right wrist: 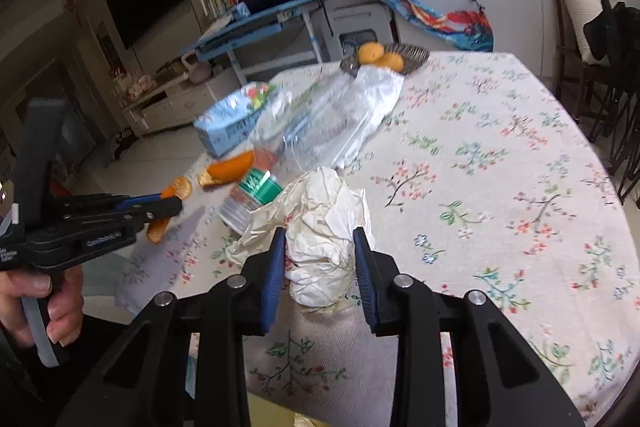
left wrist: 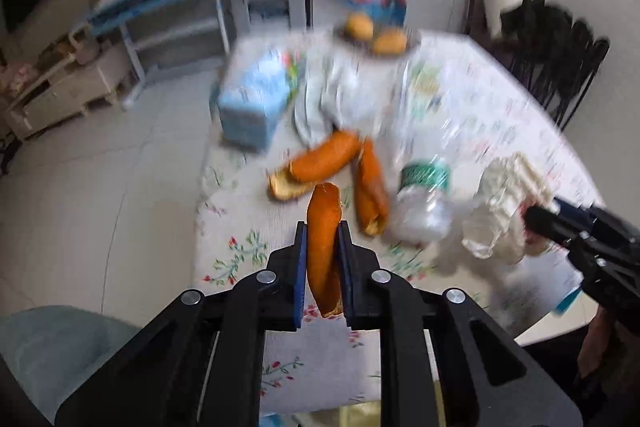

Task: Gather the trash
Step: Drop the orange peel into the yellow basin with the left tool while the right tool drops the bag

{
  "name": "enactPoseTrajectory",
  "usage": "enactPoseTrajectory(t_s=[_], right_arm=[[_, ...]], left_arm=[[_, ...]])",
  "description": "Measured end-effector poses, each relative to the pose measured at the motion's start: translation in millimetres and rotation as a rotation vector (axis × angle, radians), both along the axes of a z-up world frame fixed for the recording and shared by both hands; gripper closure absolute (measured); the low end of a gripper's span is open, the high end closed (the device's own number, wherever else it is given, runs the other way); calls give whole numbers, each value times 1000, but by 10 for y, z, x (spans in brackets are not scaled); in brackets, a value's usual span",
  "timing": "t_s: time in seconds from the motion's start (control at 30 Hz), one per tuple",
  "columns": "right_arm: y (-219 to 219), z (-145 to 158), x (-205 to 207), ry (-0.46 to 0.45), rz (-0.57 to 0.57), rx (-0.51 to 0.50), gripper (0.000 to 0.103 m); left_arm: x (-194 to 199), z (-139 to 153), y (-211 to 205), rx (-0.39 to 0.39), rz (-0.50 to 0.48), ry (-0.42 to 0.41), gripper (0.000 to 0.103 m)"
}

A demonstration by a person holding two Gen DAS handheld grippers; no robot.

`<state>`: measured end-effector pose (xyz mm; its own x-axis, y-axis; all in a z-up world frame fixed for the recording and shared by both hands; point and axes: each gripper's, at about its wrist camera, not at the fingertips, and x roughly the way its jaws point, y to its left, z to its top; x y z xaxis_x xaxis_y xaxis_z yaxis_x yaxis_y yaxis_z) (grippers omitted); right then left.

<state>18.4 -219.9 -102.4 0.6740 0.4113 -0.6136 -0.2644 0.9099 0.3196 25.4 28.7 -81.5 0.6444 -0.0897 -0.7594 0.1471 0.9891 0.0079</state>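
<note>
My left gripper (left wrist: 323, 233) is shut on a strip of orange peel (left wrist: 323, 247), lifted above the flowered tablecloth (left wrist: 236, 251); from the right wrist view the same gripper (right wrist: 176, 205) shows at the left with peel (right wrist: 158, 229) hanging under it. My right gripper (right wrist: 320, 241) is shut on a crumpled wad of white paper (right wrist: 320, 227), which in the left wrist view is the pale wad of paper (left wrist: 504, 203) at the right gripper (left wrist: 532, 217). More peel pieces (left wrist: 324, 161) and a crushed clear plastic bottle (left wrist: 424, 203) with a green label lie on the table.
A blue tissue pack (left wrist: 256, 103), a clear plastic bag (right wrist: 332, 115) and a basket with oranges (right wrist: 380, 57) sit farther back on the table. Dark chairs (right wrist: 616, 107) stand at the right. A person's hand (right wrist: 44, 303) holds the left gripper's handle. A small blue desk (right wrist: 256, 27) stands beyond.
</note>
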Motion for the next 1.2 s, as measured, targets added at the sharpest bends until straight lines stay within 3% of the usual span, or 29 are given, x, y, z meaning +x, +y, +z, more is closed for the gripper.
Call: enactPoseTrajectory(t_s=[0.2,0.5,1.2], right_arm=[[-94,188,-325,-67,-24,38,70],[-93,337,-758,-137,-18,22,70],[233,114,-1217,-76,99,-91,69]], left_arm=[[-451,229,-43,-24,40,-135,89],[-794,266,4,-65,61,-168,89],[-1300,307,-52,-70,56,-228,89]])
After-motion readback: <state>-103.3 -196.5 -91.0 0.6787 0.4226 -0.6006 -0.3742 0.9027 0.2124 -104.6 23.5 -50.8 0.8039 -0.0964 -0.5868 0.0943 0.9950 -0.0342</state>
